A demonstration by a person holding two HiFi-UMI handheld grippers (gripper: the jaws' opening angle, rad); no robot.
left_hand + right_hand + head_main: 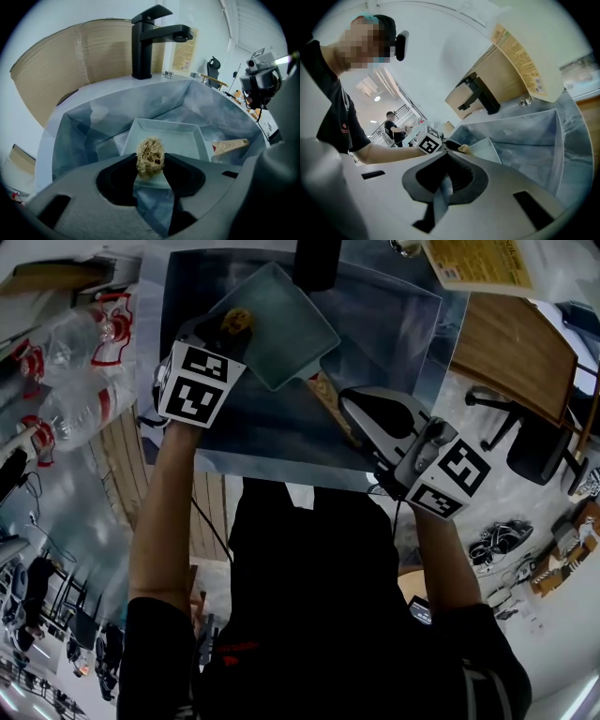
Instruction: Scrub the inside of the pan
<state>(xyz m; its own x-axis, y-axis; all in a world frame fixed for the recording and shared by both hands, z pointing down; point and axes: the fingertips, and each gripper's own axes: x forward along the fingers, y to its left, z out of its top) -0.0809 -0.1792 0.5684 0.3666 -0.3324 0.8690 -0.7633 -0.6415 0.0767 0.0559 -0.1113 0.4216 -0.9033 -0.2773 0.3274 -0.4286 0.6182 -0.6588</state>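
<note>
pan (pixel 183 135) seemingly just beyond left gripper's (pixel 150 165) loofah (pixel 150 152)

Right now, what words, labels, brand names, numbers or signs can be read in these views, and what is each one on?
No text is legible.
Yellow sheet: lines of print, too small to read.
Bottle labels: red, blurred.
Shirt print: red, too small to read.
Marker cubes: black-and-white square patterns, no letters.
</note>
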